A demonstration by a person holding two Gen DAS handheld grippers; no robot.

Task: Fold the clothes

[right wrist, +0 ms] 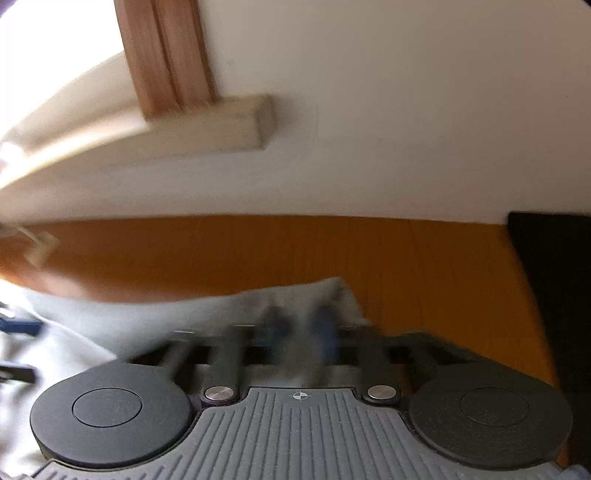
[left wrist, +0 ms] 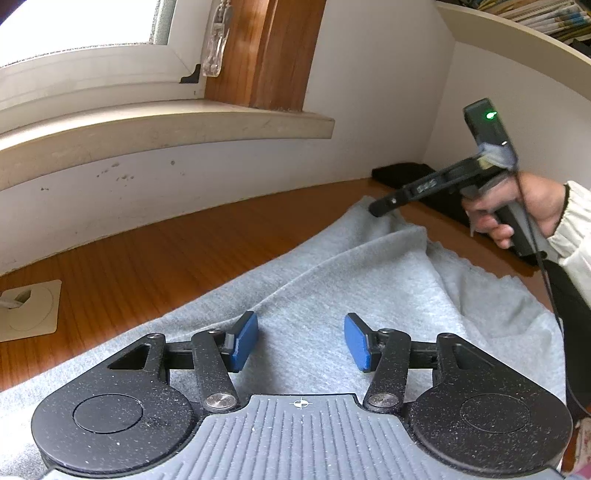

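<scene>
A light grey knit garment (left wrist: 332, 280) lies spread on the wooden tabletop (left wrist: 166, 251). My left gripper (left wrist: 301, 341) hovers low over its near part, blue pads (left wrist: 245, 339) wide apart, open, with nothing pinched. To the right a hand (left wrist: 517, 206) holds my right gripper (left wrist: 378, 210), whose tip sits at the garment's far corner; a fold of cloth rises towards it. The right wrist view is blurred: my right gripper (right wrist: 299, 330) has its blue pads (right wrist: 325, 330) close together with grey cloth (right wrist: 221, 310) between them, shut on that corner.
A white wall and stone window sill (left wrist: 166, 125) run behind the table. A flat black object (left wrist: 402, 173) lies in the back right corner. A beige cable plate (left wrist: 27, 310) sits in the tabletop at the left. A shelf with books (left wrist: 546, 14) hangs at the upper right.
</scene>
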